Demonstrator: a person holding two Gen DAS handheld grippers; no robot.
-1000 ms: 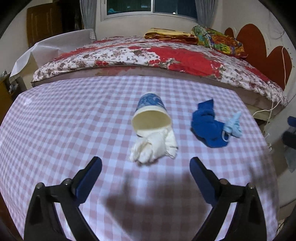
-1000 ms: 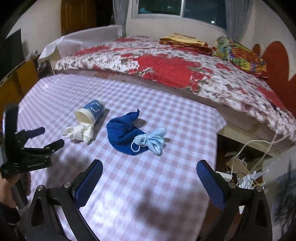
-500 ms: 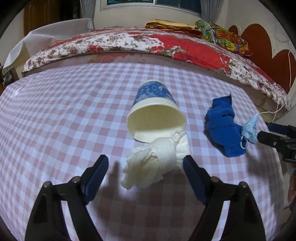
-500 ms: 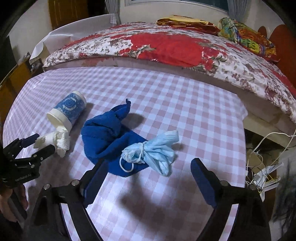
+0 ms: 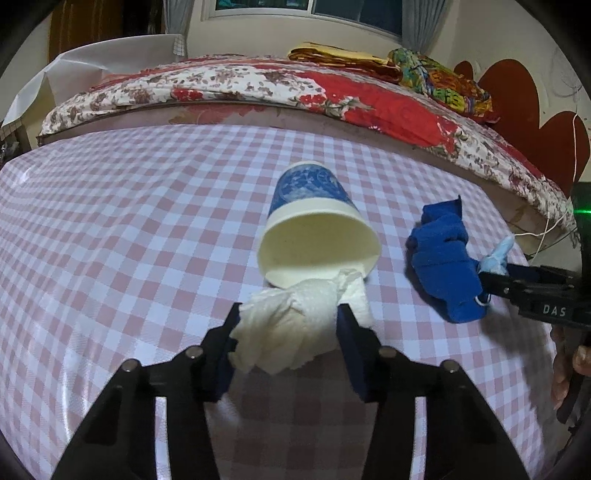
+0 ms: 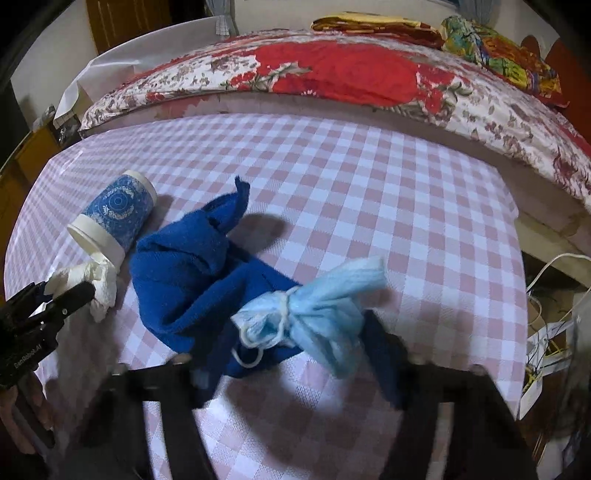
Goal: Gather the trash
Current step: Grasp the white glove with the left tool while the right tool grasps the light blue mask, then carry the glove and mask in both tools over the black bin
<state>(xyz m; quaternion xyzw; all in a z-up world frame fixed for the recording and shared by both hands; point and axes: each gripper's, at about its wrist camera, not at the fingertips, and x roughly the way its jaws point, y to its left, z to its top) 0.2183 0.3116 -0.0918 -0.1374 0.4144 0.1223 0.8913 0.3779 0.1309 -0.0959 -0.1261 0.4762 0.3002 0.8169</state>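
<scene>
The left gripper [image 5: 286,341], low in the centre of its own view, had just been closing, and its blue pads [image 5: 352,350] pressed on both sides of the crumpled white tissue [image 5: 291,325]. The tissue lay at the mouth of the tipped paper cup [image 5: 314,229], touching its rim.

The right gripper [image 6: 295,363] filled the bottom of its view, blurred. Its jaws had also just been closing, with the bunched light-blue face mask [image 6: 314,314] between them; whether the pads already pressed on it I could not tell. The mask lay on the edge of a dark blue cloth [image 6: 192,273] at mid-frame.

Everything sat on a table with a pink-and-white checked cloth [image 6: 388,192]. Beyond it, across the top of both views, stood a bed with a red floral cover [image 5: 258,88], and a window [image 5: 314,11] above that.
</scene>
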